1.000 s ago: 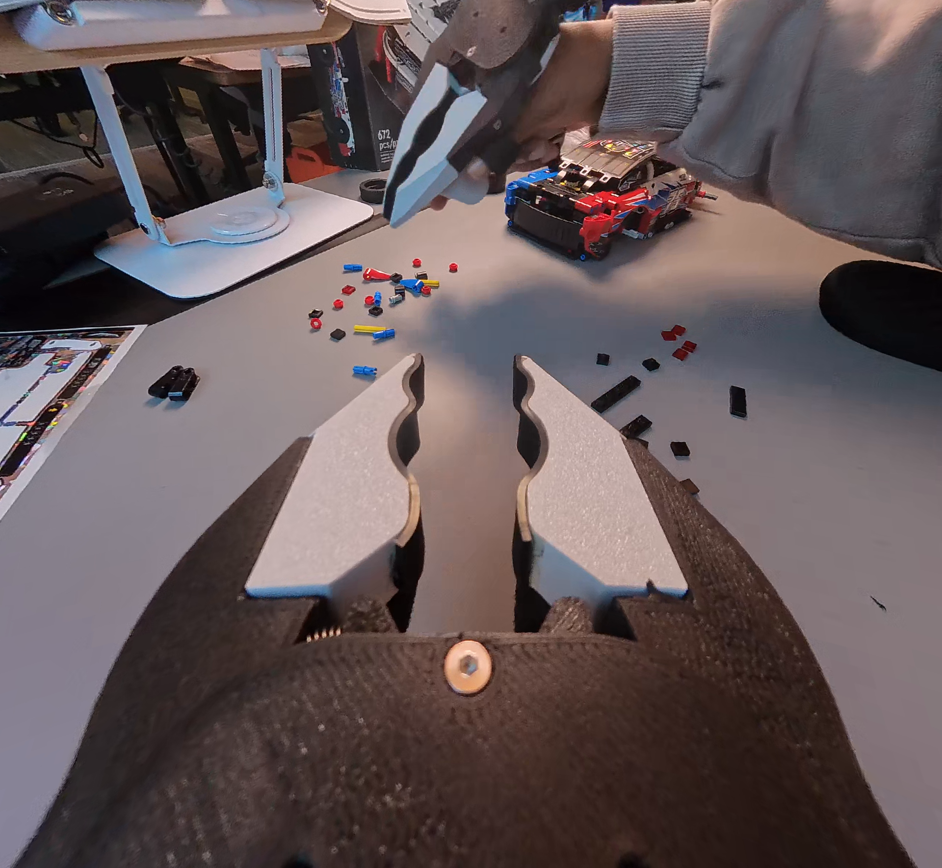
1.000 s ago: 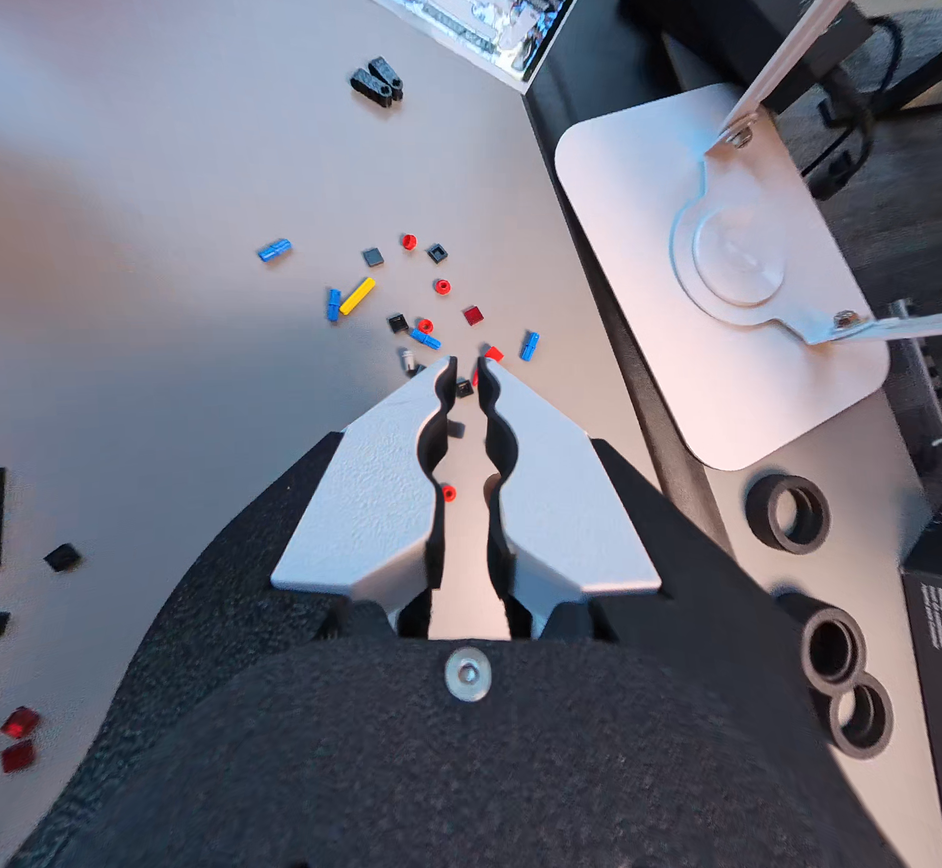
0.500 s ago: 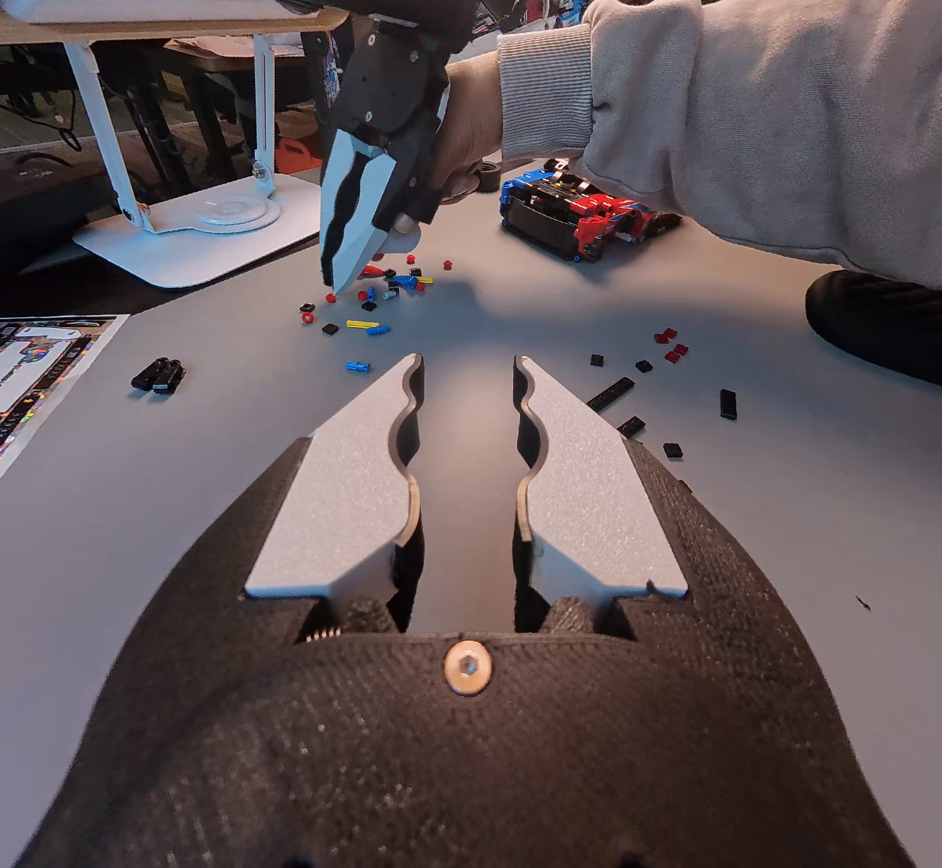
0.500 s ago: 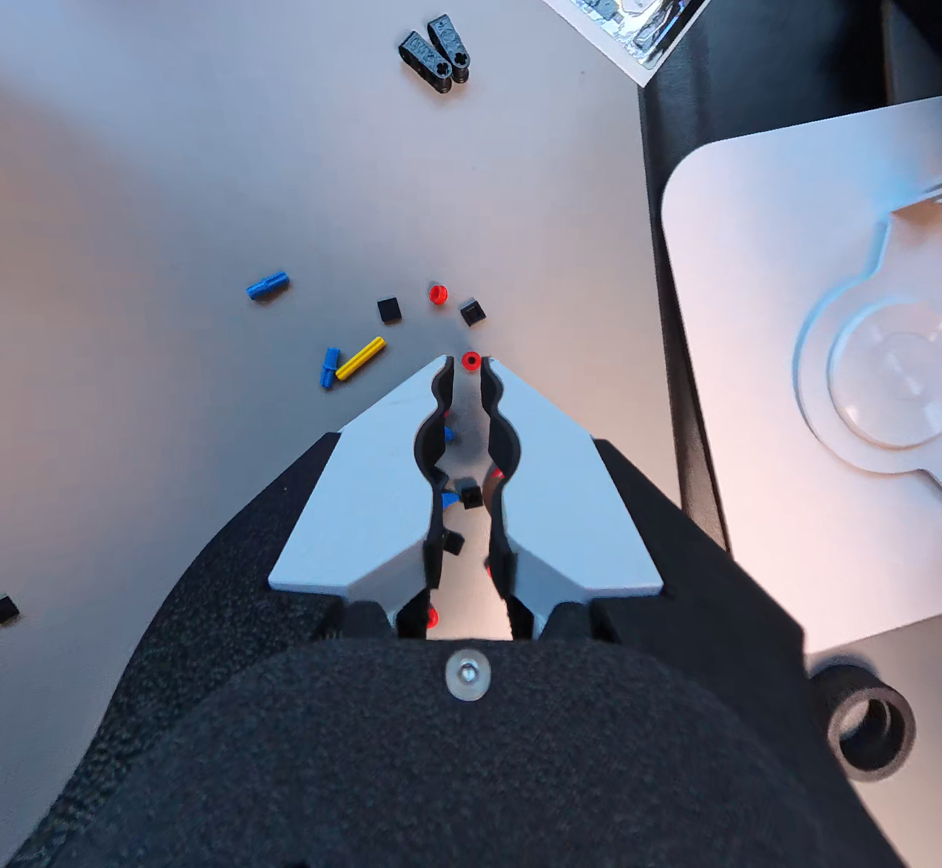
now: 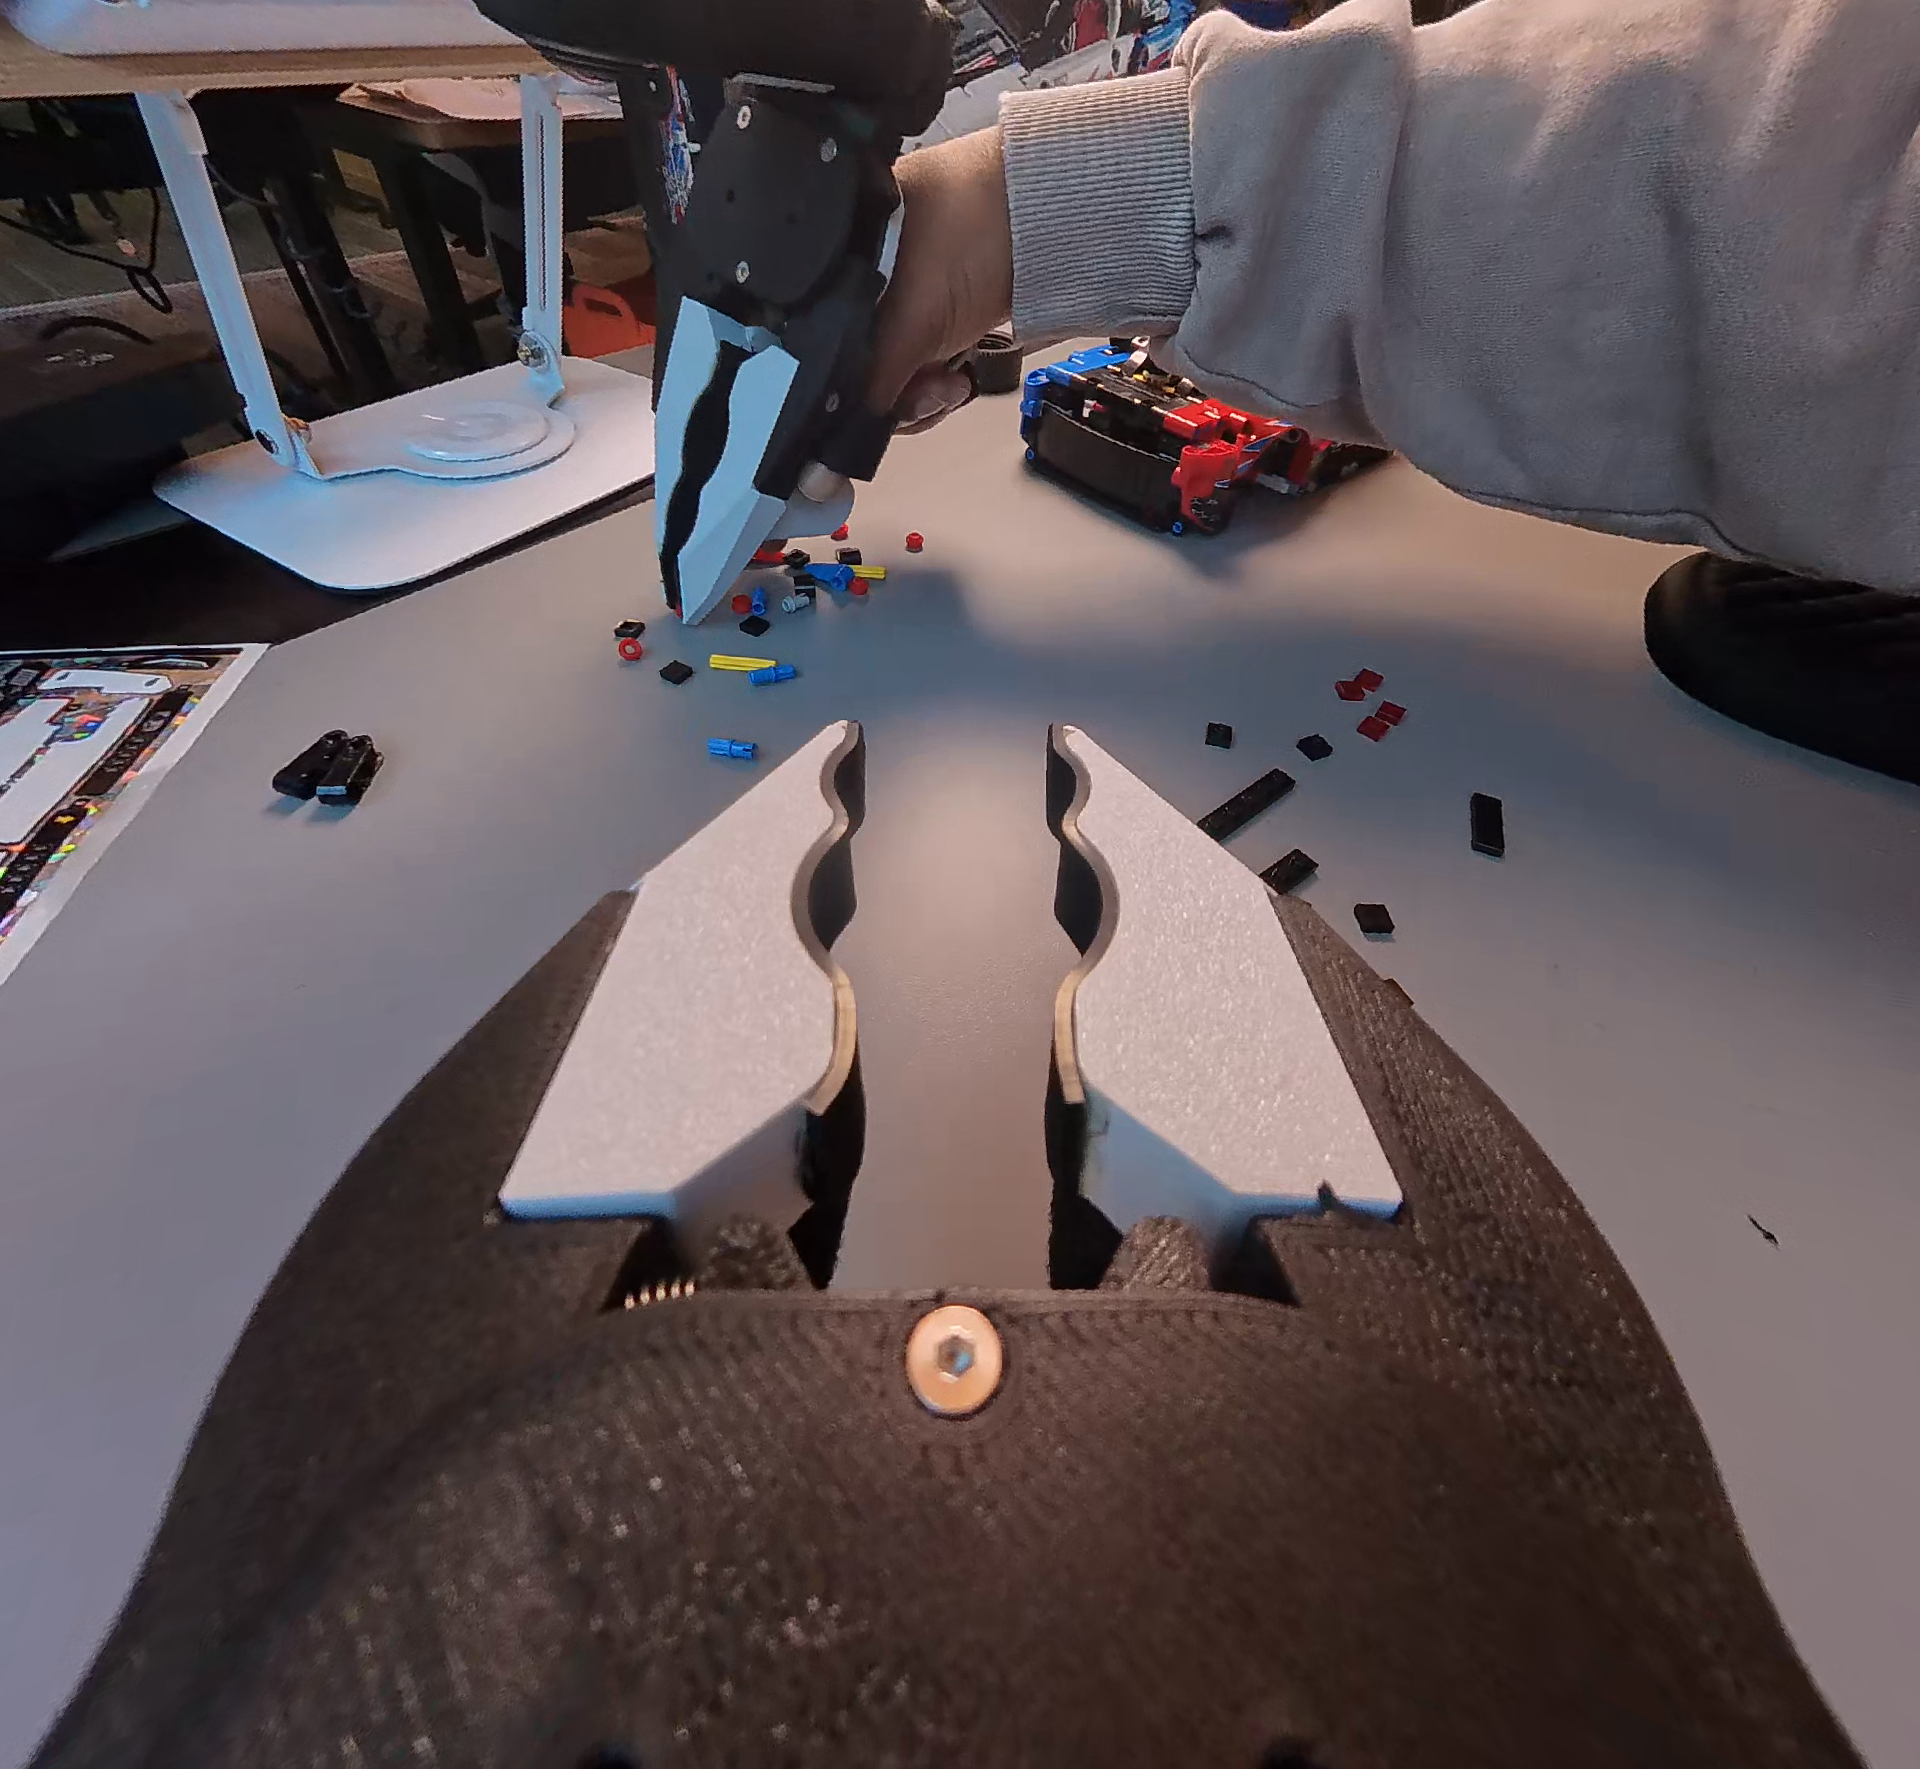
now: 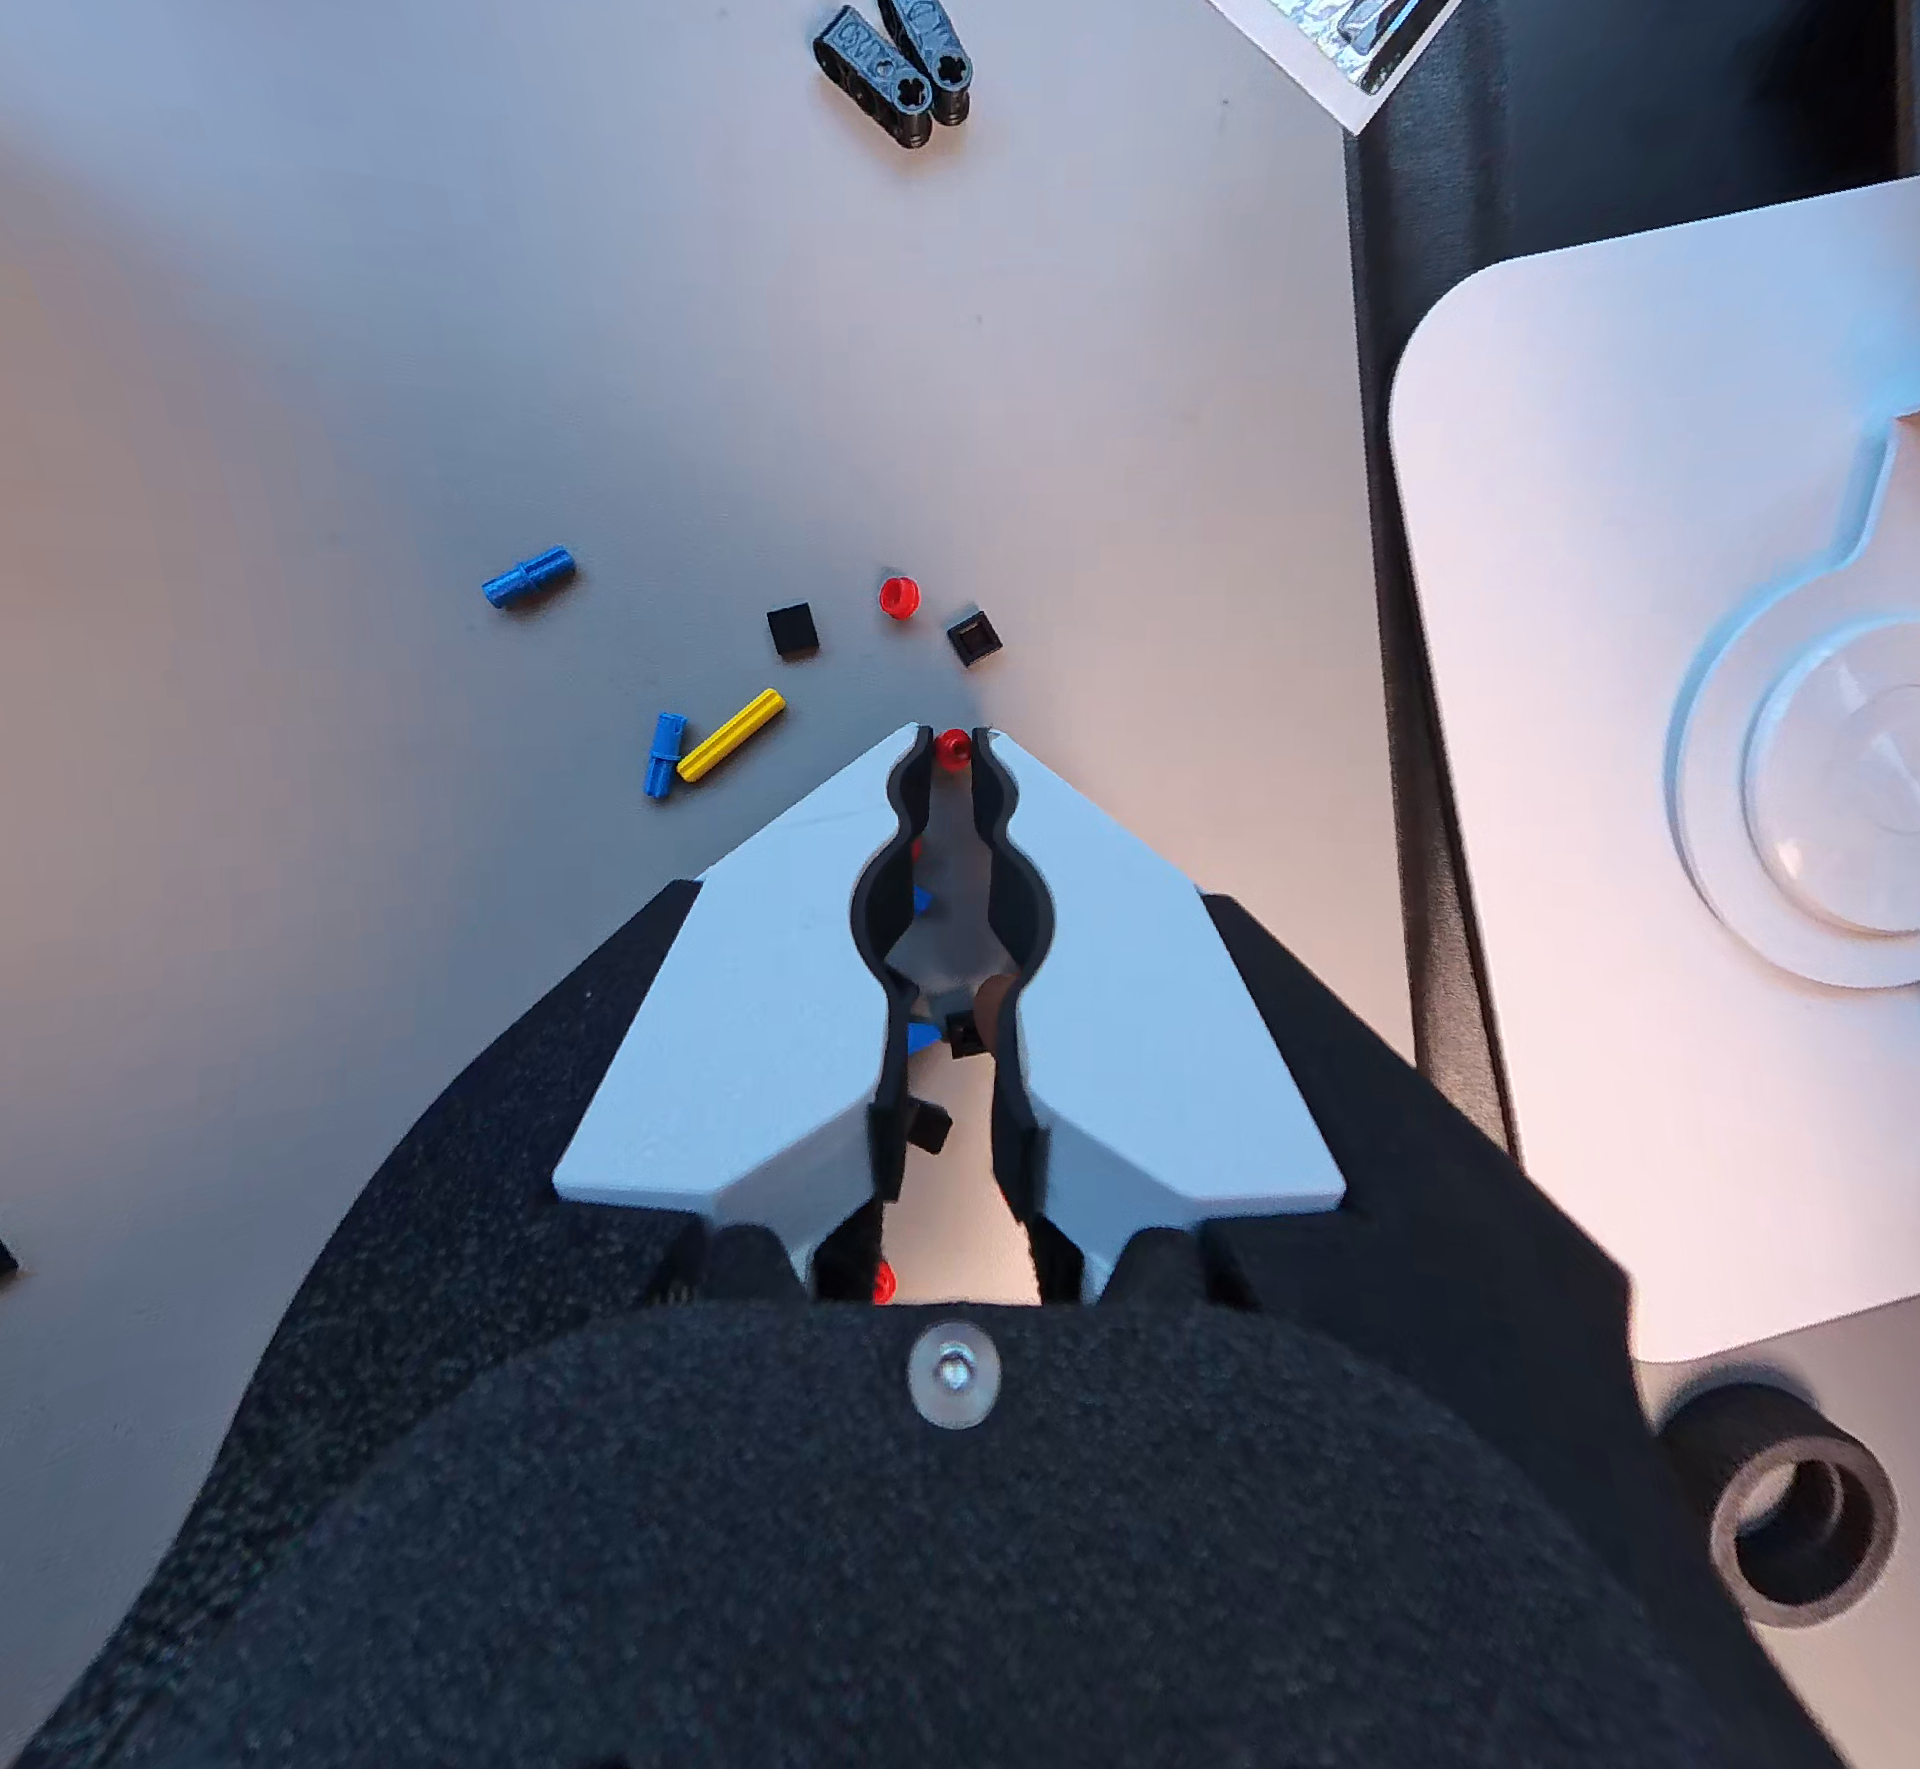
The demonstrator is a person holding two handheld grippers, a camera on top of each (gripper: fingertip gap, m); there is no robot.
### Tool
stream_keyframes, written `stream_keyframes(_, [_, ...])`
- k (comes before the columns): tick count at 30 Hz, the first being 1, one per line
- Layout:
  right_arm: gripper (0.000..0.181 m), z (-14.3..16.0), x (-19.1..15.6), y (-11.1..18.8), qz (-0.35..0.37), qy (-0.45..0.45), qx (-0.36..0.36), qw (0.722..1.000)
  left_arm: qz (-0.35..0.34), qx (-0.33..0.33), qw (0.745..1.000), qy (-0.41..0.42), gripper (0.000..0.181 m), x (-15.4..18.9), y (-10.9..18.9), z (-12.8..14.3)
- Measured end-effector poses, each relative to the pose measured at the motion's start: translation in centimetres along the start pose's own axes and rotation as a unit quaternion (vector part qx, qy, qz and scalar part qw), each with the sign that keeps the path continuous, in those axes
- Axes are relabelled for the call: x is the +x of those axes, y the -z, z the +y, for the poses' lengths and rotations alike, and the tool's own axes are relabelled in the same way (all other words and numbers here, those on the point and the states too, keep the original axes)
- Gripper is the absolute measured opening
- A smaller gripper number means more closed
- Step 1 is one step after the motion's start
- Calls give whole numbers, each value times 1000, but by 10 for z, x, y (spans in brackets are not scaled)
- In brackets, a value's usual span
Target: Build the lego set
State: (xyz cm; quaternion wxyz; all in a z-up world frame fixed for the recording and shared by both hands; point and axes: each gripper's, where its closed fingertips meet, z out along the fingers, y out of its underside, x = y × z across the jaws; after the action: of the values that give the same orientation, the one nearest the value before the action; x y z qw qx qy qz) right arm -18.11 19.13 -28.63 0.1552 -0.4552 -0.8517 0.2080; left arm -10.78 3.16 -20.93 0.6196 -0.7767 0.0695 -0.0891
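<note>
Right gripper (image 6: 952, 745): tips down on the table (image 6: 416, 265) near its far edge, nearly closed around a red round piece (image 6: 952, 749); whether it is squeezed cannot be told.
Left gripper (image 5: 951, 732): released, empty, hovering mid-table.
Car model (image 5: 1153, 446): far right of table.
Advice: the piece should be centred between the tips before lifting.

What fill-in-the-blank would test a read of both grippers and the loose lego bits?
The left gripper is ___ and holds nothing.
The right gripper pinches a small ___ round lego stud at its tips.
The thin yellow lego axle touches a short ___ pin.
Missing: open; red; blue.
</note>
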Motion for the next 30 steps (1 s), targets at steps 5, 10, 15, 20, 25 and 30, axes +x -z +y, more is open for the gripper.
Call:
stream_keyframes(5, [5, 0, -1, 1, 6, 7, -1, 1000, 0, 0, 1000, -1, 33, 0, 0, 0])
stream_keyframes(10, [4, -7, -13, 16, 17, 23, 17, 999, 0, 1, 1000, -2, 33, 1, 0, -1])
stream_keyframes(15, [5, -5, -45, 43, 31, 48, 35, 998, 2, 1, 1000, -5, 33, 3, 0, -1])
stream_keyframes(20, [4, 13, -85, 70, 44, 49, 54, 996, 3, -2, 1000, -7, 33, 3, 0, 0])
stream_keyframes(25, [4, 55, -119, 80, 59, 39, 25, 997, 0, -7, 1000, -11, 33, 3, -1, 2])
stream_keyframes(30, [5, 101, -145, 85, 71, 25, -12, 997, -4, -10, 1000, -15, 33, 1, -1, 3])
